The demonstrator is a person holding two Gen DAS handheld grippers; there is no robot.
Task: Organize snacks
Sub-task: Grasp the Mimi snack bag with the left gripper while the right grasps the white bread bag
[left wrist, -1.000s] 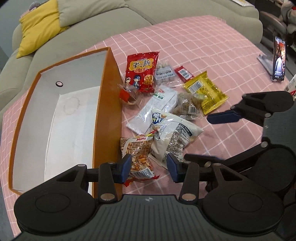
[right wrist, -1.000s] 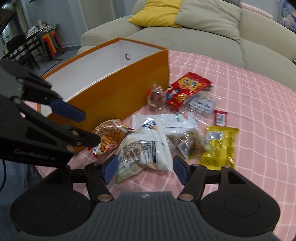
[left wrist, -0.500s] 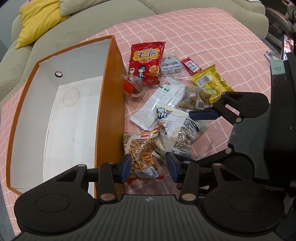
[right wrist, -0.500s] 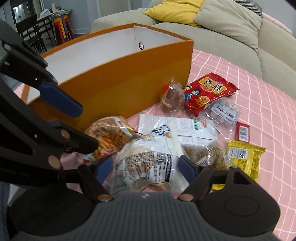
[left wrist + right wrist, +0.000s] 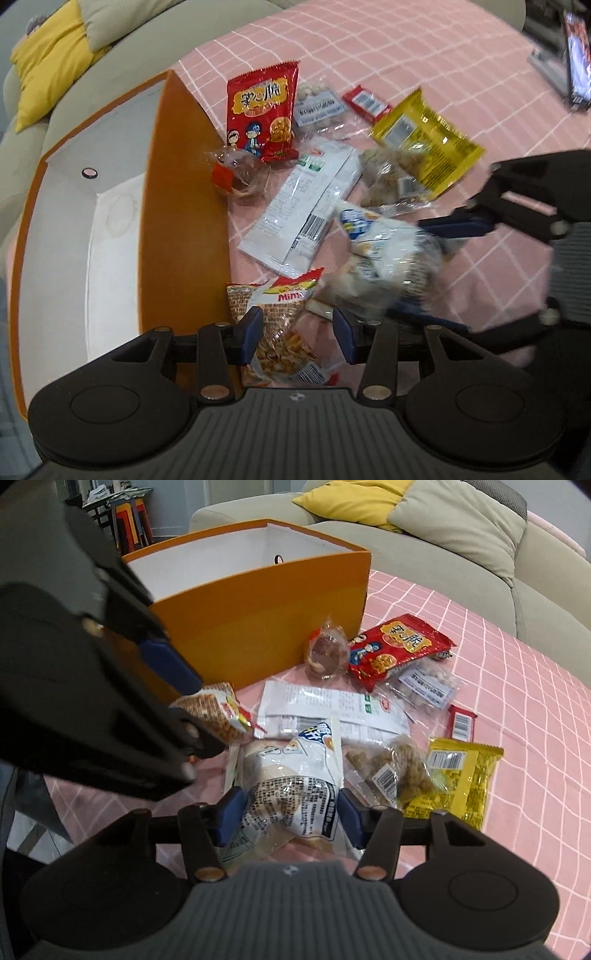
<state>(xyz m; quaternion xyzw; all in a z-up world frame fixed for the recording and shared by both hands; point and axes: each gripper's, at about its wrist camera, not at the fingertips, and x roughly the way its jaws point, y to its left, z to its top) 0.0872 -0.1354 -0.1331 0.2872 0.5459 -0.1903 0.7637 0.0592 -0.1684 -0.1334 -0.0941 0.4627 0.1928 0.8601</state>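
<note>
The left gripper is pointing steeply down over a small clear packet of brown stick snacks with a red and yellow header, which is lying against the outer wall of the open orange cardboard box with a white inside. Its blue-padded jaws are standing partly apart on either side of the packet, and I cannot tell whether the pads are touching it.

The right gripper is closing its jaws around a puffy white plastic snack bag with a blue logo and black print; the bag is sitting between the blue pads, which are at its crumpled sides, though a firm squeeze is not clear. In the left wrist view this bag is blurred.

All of this is lying on a pink cloth with a white grid, with the box toward its sofa-side edge. Beside the box wall a clear wrapper holding a round brown cake is standing, touching a red crinkled packet with cartoon figures. A long flat white sachet is lying between these and the white bag. Further out toward the cloth's open side are a clear pack of pale round pieces, a small red bar, a clear bag of brown chunks and a yellow foil packet, the last two overlapping.
</note>
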